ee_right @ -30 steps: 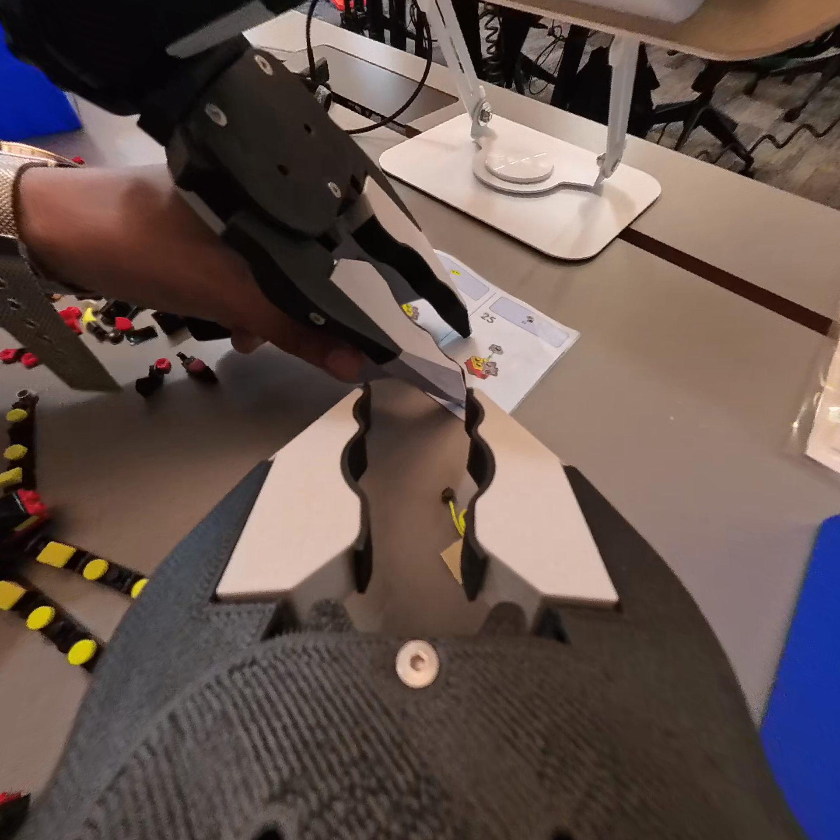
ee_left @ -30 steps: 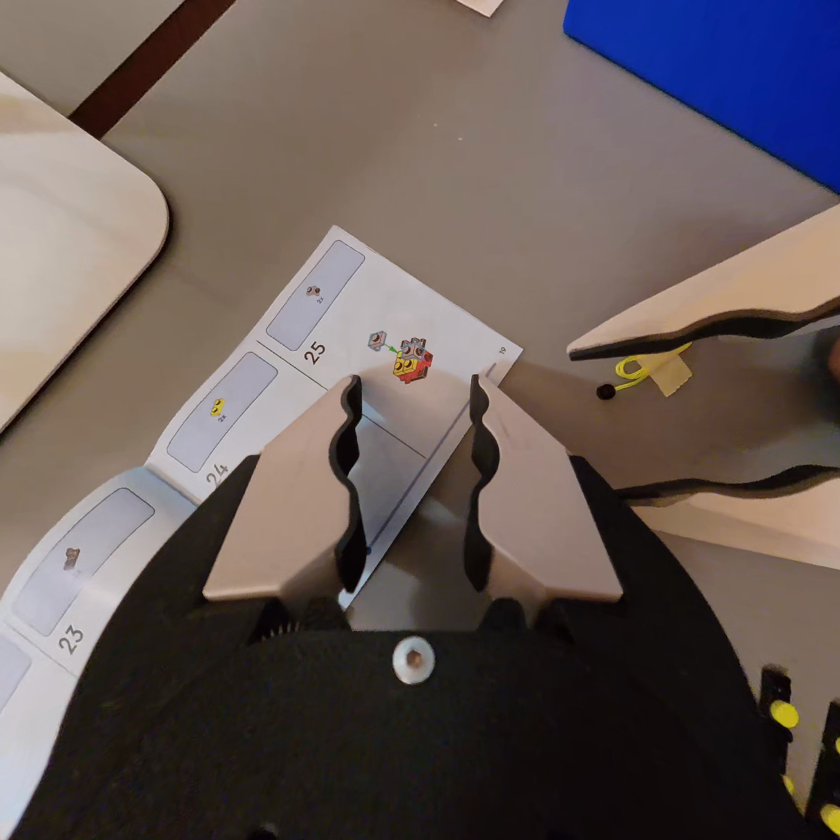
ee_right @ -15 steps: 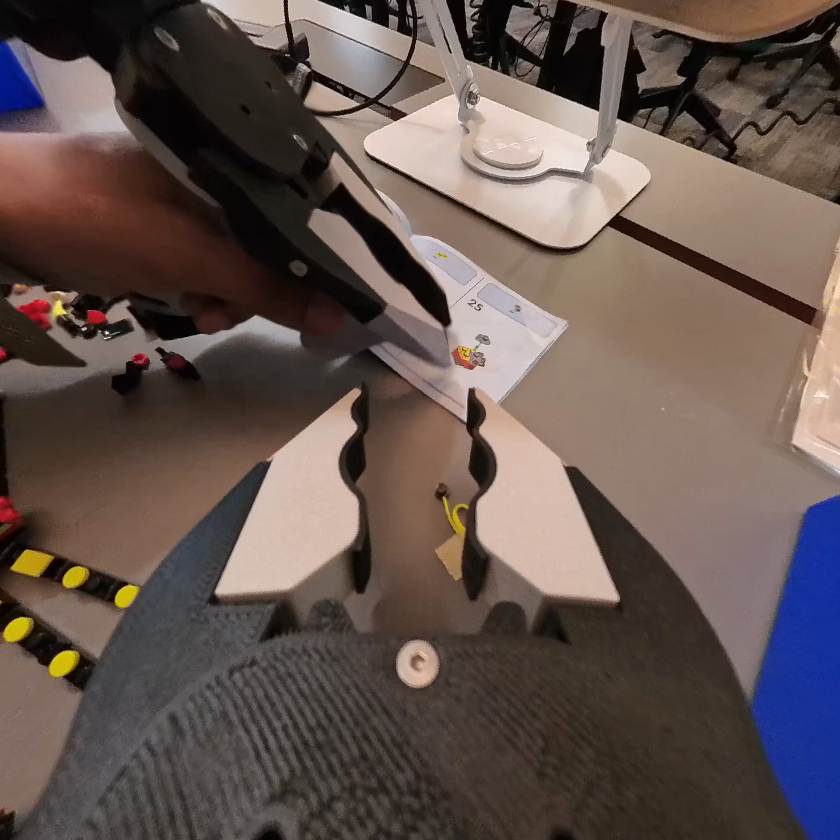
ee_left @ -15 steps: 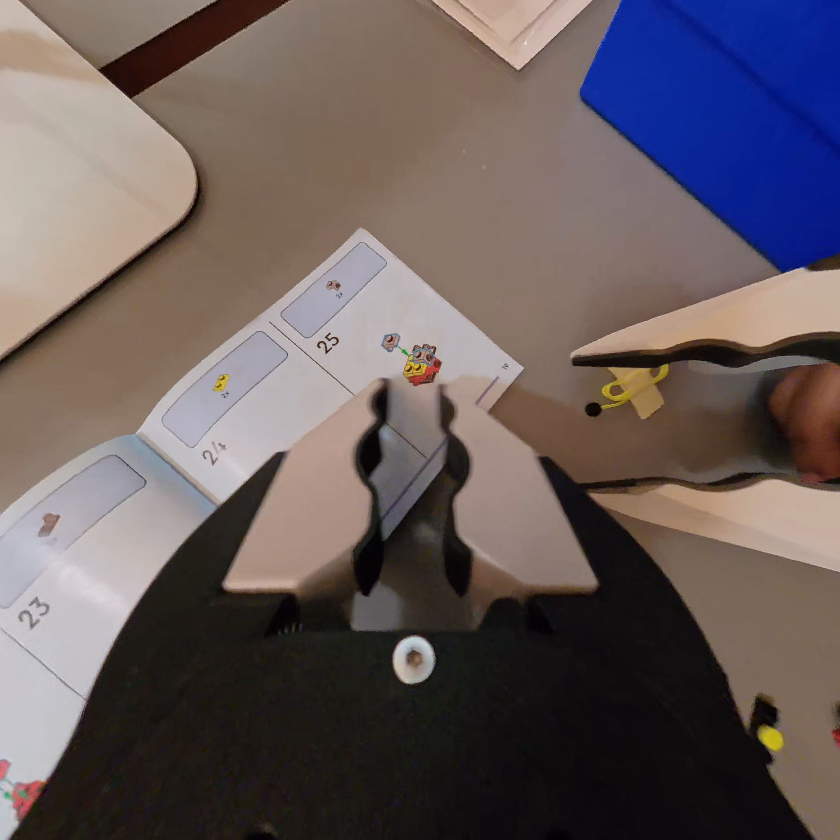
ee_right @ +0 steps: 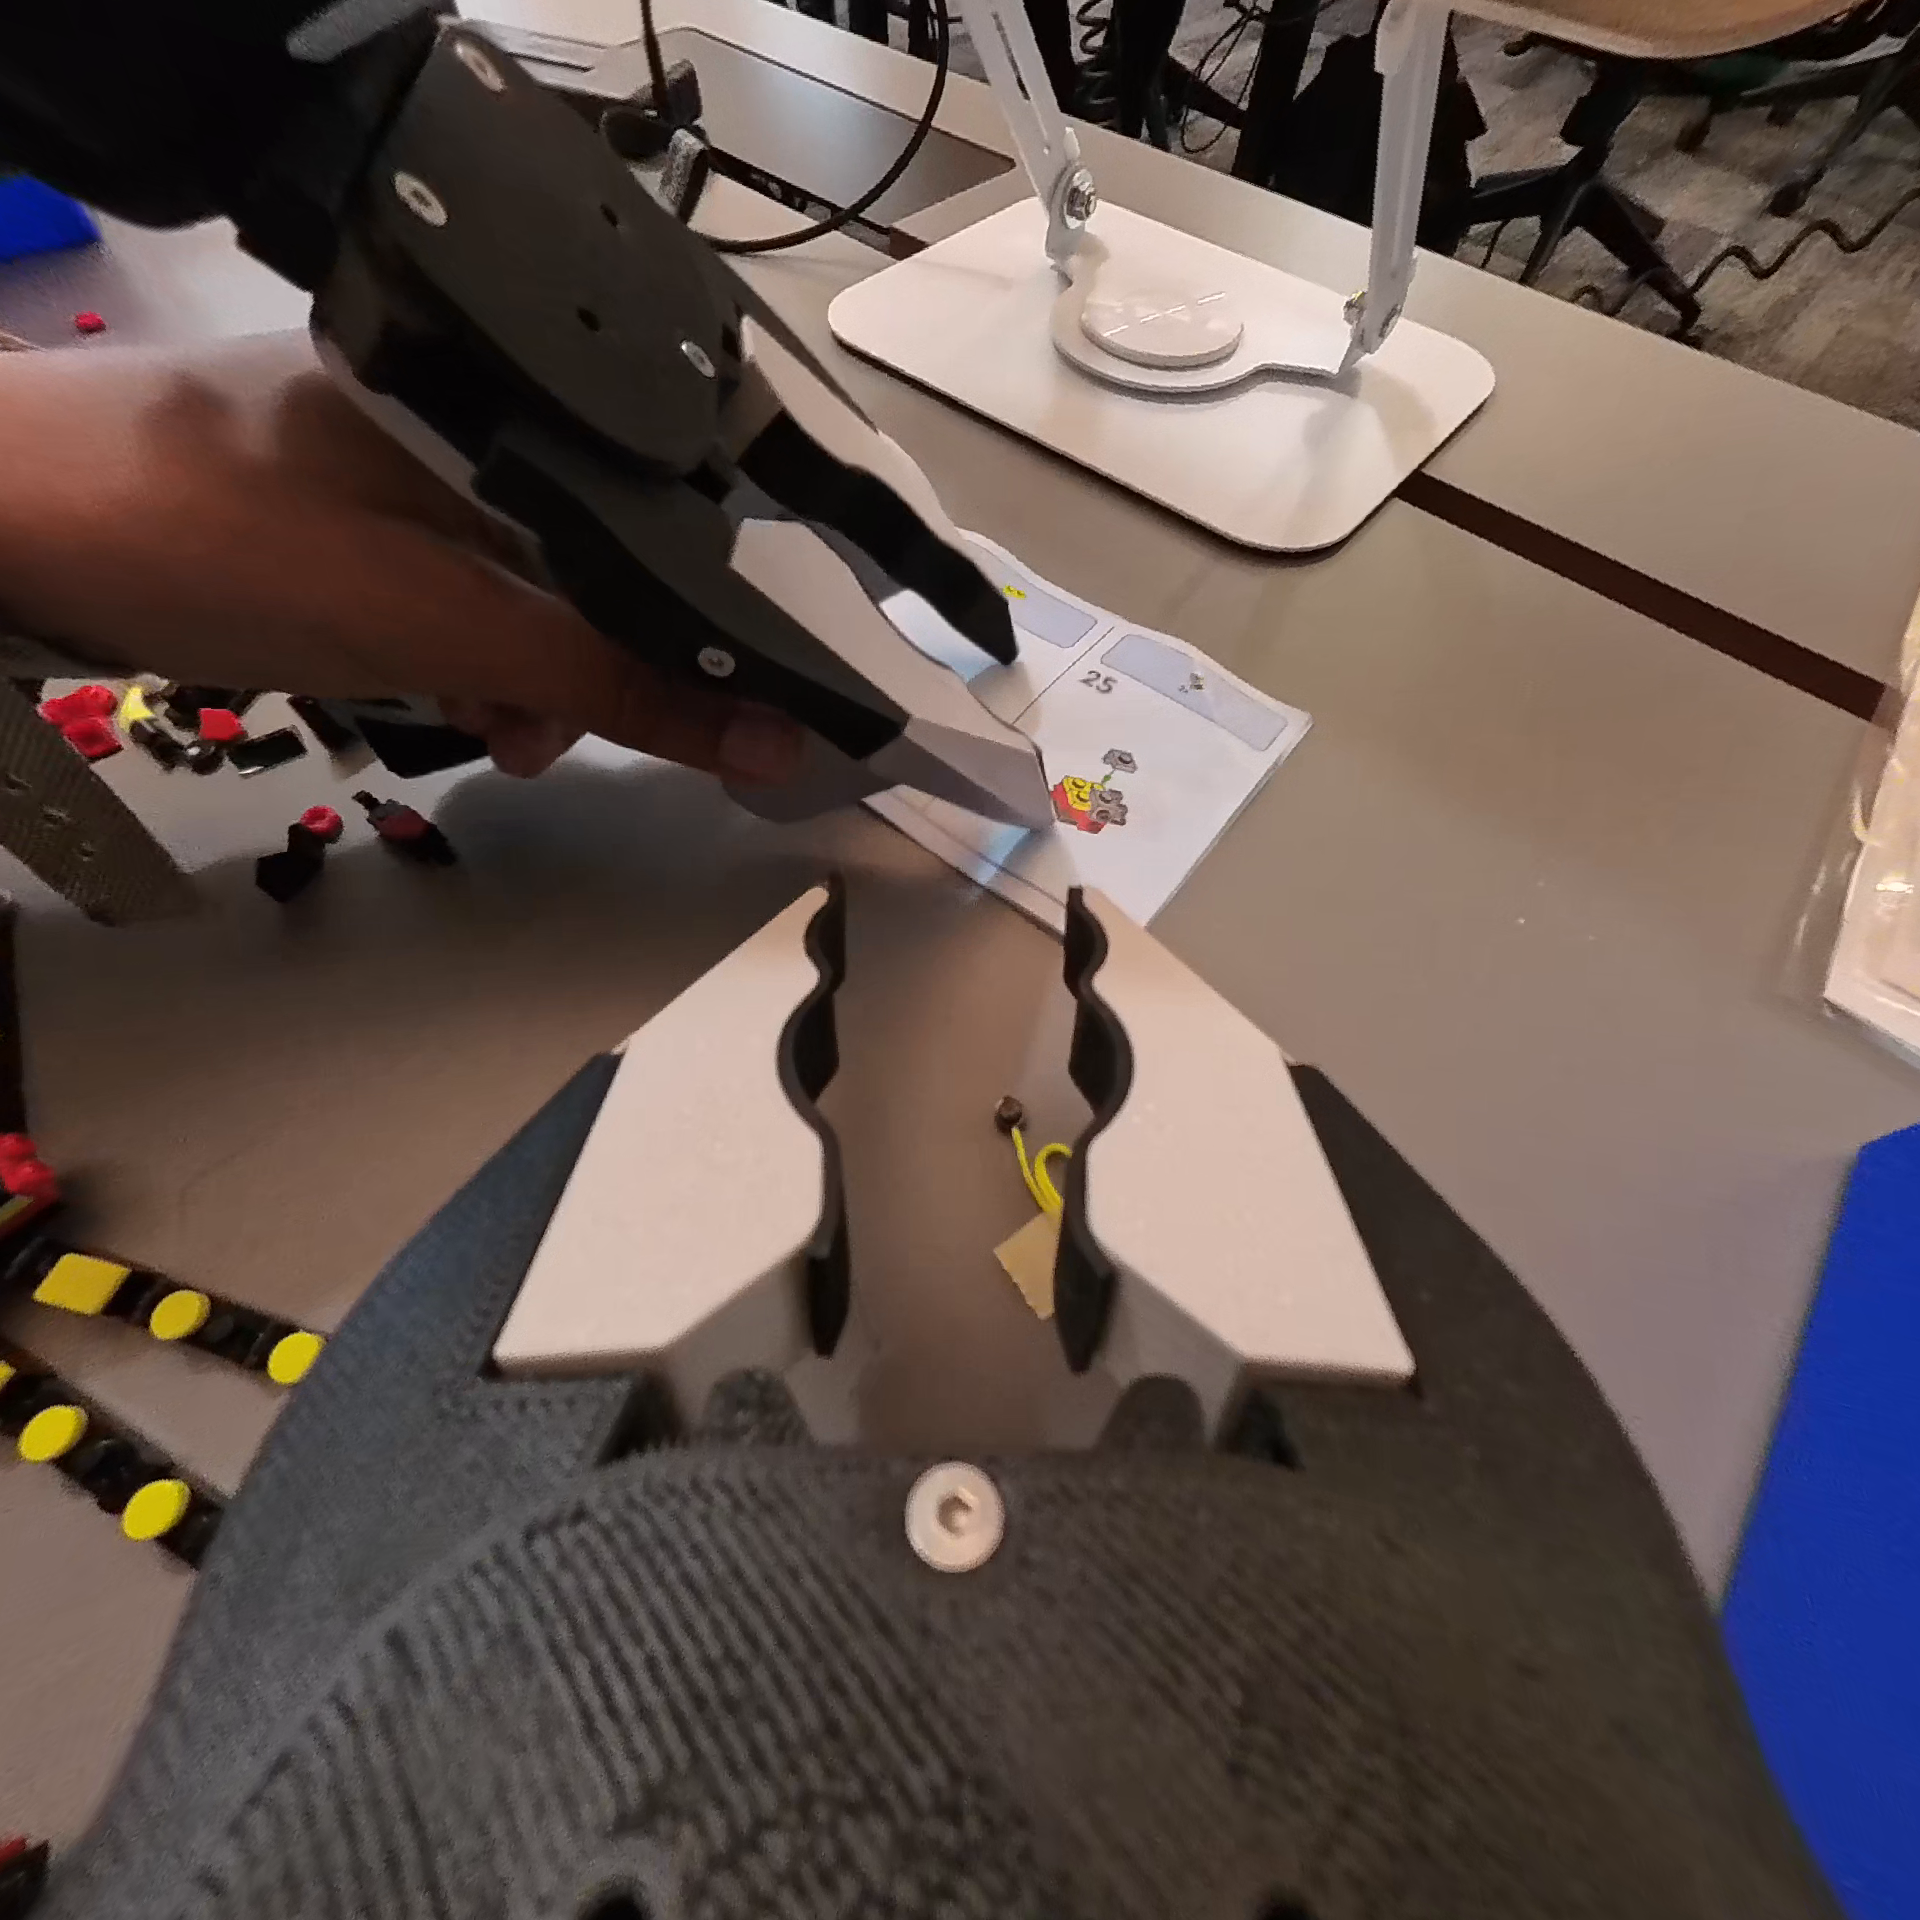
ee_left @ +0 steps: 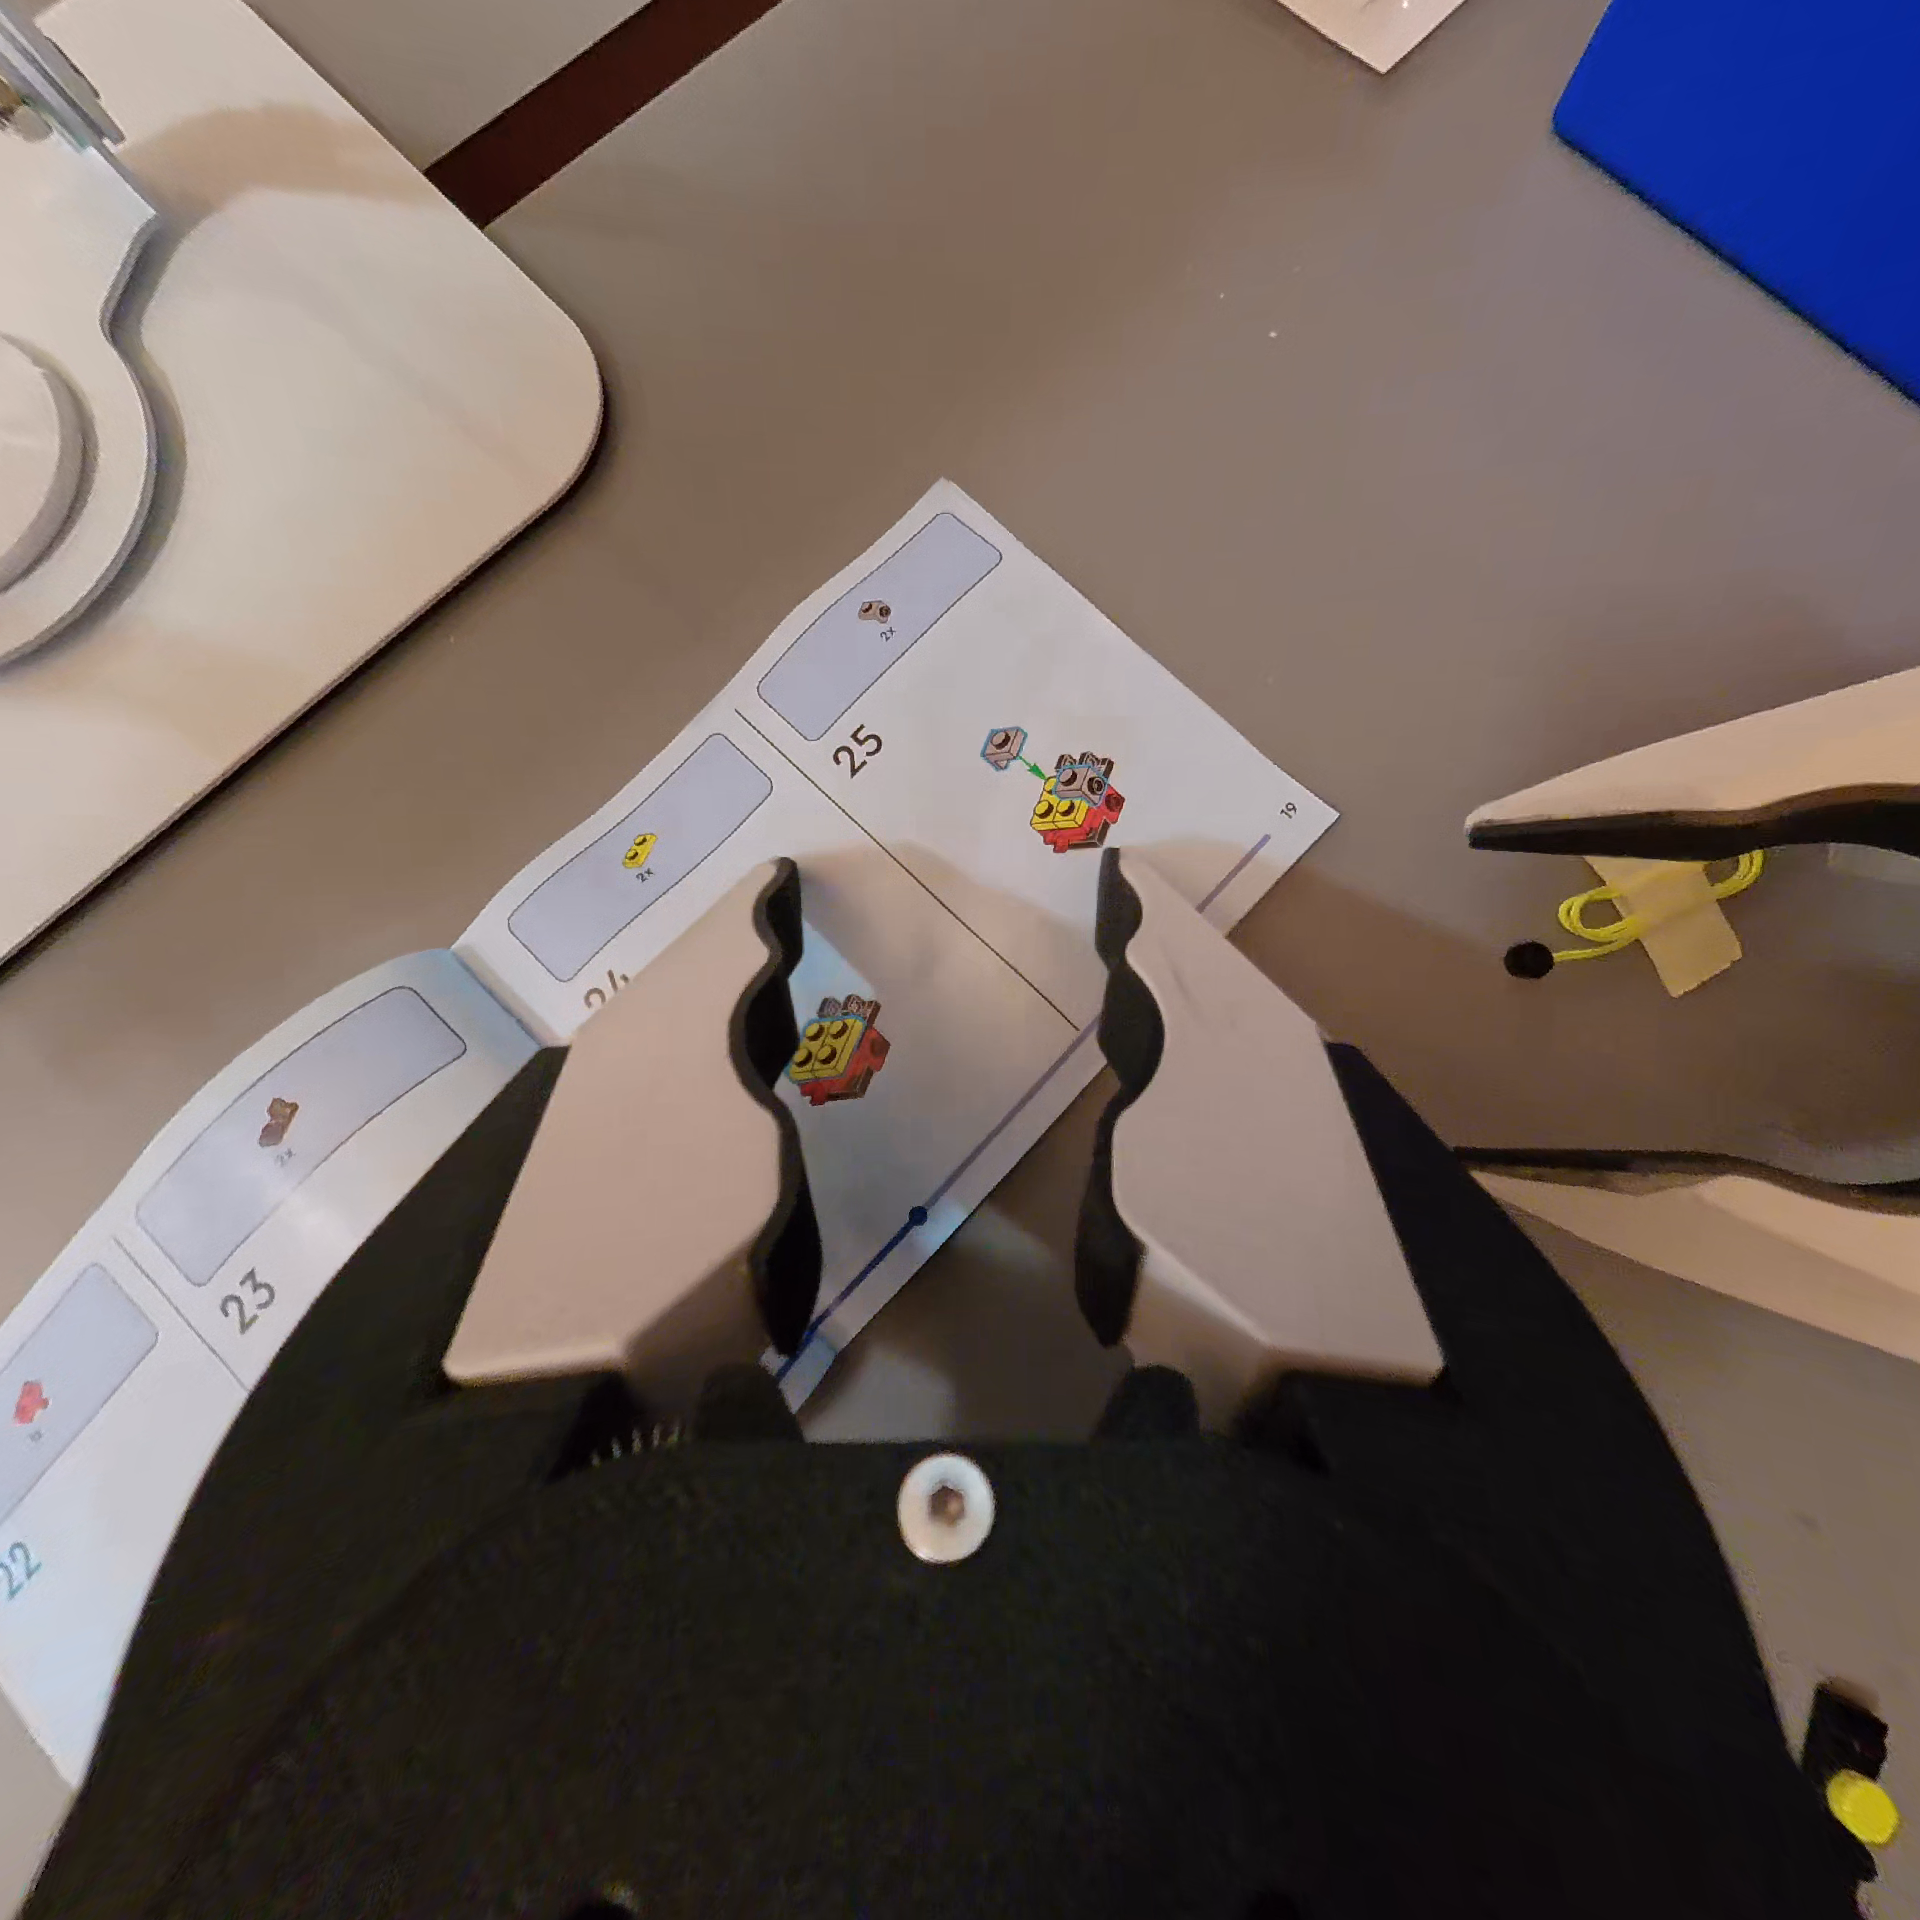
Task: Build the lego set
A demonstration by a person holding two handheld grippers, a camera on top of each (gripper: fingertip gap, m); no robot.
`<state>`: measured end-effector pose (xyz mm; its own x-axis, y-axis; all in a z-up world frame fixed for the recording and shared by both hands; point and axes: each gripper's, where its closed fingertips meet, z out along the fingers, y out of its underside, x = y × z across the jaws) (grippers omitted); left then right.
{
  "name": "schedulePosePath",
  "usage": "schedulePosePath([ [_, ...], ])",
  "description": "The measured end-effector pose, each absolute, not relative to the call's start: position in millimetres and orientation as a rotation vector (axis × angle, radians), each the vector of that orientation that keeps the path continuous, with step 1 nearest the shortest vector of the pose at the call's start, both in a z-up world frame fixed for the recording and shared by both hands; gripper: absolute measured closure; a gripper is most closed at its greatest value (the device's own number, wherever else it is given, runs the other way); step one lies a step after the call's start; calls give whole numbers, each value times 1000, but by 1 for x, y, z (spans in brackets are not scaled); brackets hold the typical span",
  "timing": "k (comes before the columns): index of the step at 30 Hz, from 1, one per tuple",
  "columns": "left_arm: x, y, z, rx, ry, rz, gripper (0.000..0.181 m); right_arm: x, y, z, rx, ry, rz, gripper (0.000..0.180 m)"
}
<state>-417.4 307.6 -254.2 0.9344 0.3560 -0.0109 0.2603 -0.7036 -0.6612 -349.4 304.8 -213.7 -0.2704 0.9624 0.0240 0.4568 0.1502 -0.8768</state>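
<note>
Lego pieces (ee_right: 187, 727), small glossy plastic bits in red, black and yellow, lie scattered on the smooth grey table (ee_right: 1507, 831) at the far left of the right wrist view; nearer on that side run two black strips (ee_right: 156, 1340) studded with round yellow knobs. One folded paper instruction booklet (ee_left: 935, 707) lies flat in the middle, its pale pages printed with numbered steps and small coloured brick drawings. Over it hovers the left gripper (ee_left: 945, 883), its two grey wedge-shaped fingers lined with wavy black pads, spread apart and holding nothing. The right gripper (ee_right: 951, 904), of the same make with a ribbed grey body, also stands parted and empty; between its fingers on the table sits one thin yellow cord (ee_right: 1039, 1169) with a black bead at one end and a scrap of beige tape at the other. One white rounded-corner lamp base (ee_right: 1174, 395) rests at the far side, and a blue sheet (ee_right: 1829, 1455) lies at the right edge.
</note>
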Motion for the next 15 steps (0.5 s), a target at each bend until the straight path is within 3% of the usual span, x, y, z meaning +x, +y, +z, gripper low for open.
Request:
schedulePosePath([
  [8,-414,309,-254,-2344,-435,209,175,-350,306,-216,-1371,-1822,1035,138],
  [15,-419,310,-245,-2292,-514,126,181,-354,313,-211,-1428,-1780,1063,136],
])
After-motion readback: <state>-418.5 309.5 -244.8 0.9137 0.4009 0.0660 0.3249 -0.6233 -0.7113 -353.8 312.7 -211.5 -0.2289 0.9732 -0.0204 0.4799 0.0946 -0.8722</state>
